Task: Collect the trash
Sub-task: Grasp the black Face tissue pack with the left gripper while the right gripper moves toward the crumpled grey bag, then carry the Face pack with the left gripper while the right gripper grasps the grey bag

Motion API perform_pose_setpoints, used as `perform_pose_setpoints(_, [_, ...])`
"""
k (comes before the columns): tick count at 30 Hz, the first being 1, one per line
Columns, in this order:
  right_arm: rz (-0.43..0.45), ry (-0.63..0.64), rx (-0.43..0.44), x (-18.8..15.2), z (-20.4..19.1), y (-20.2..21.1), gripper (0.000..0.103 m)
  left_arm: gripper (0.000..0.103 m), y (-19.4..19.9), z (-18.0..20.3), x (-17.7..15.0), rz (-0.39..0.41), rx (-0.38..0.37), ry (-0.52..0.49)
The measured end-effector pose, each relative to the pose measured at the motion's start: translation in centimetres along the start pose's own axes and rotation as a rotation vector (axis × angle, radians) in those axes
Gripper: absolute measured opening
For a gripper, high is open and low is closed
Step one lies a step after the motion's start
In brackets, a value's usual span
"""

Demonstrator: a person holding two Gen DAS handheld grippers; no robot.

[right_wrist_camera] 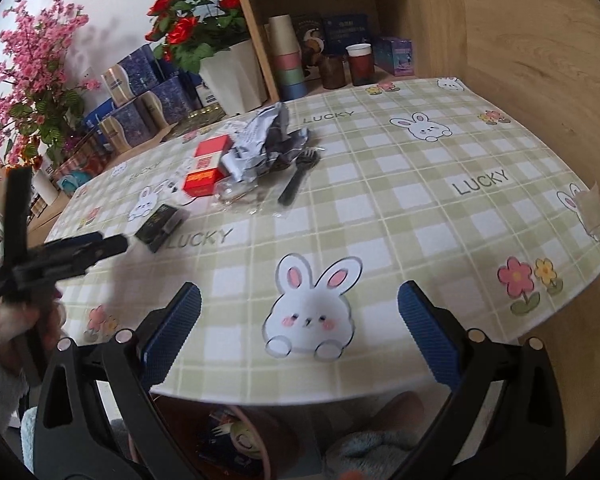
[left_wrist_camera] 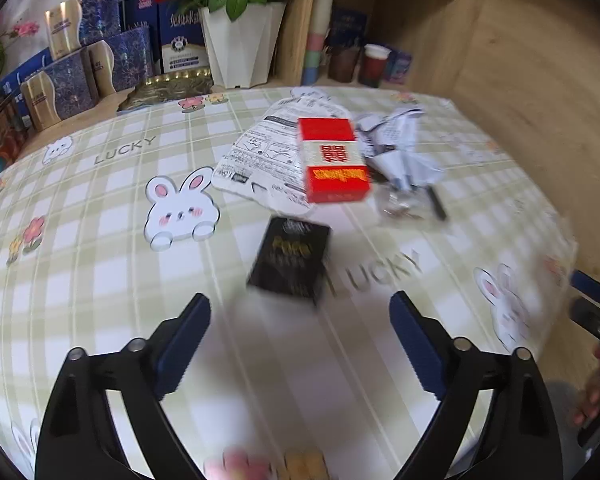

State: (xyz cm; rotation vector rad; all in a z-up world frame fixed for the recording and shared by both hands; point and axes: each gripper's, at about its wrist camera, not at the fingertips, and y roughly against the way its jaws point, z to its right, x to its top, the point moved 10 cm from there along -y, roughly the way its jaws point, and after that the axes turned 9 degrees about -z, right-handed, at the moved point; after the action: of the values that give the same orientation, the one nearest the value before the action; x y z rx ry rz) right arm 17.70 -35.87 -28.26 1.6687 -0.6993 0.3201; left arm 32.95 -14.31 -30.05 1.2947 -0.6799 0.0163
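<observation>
A small black box (left_wrist_camera: 290, 260) (right_wrist_camera: 160, 222) lies on the checked tablecloth (left_wrist_camera: 80, 264), just ahead of my left gripper (left_wrist_camera: 300, 306) (right_wrist_camera: 108, 243). That gripper is open and nothing sits between its pads. Behind the box are a red and white box (left_wrist_camera: 334, 160) (right_wrist_camera: 208, 170), a flat printed wrapper (left_wrist_camera: 256, 152), crumpled paper (left_wrist_camera: 396, 144) (right_wrist_camera: 268, 136), a clear plastic wrapper (left_wrist_camera: 400, 204) and a black plastic fork (right_wrist_camera: 298, 176). My right gripper (right_wrist_camera: 300, 292) hangs open and empty over the table's near edge, far from the pile.
A white pot of red flowers (left_wrist_camera: 242, 44), blue and gold boxes (left_wrist_camera: 60, 88) and stacked cups (right_wrist_camera: 286, 56) line the back. A wooden panel (right_wrist_camera: 520, 40) closes the right side. Under the table's near edge a bin (right_wrist_camera: 236, 432) holds scraps. A brown paper scrap (right_wrist_camera: 592, 212) lies at the right edge.
</observation>
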Motion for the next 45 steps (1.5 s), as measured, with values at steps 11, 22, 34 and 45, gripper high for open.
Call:
perform_pose_setpoints(11, [0.019, -0.008, 0.065, 5.2, 0.8, -2.7, 0.097, 0.041, -5.0, 0.1, 2.1, -0.088, 0.058, -0.099])
perform_pose_setpoints(22, [0.057, 0.170, 0.046, 12.1, -4.8, -7.7, 0.086, 0.026, 0.7, -2.6, -0.8, 0.021, -0.033, 0.054])
perform_pose_setpoints(34, [-0.007, 0.086, 0.012, 17.2, -7.4, -14.4, 0.075, 0.025, 7.7, -8.2, -6.5, 0.081, -0.013, 0.172])
perform_pose_setpoints(45, [-0.113, -0.123, 0.116, 16.9, -6.2, -16.6, 0.042, 0.025, 11.3, -10.4, -11.6, 0.119, -0.011, 0.295])
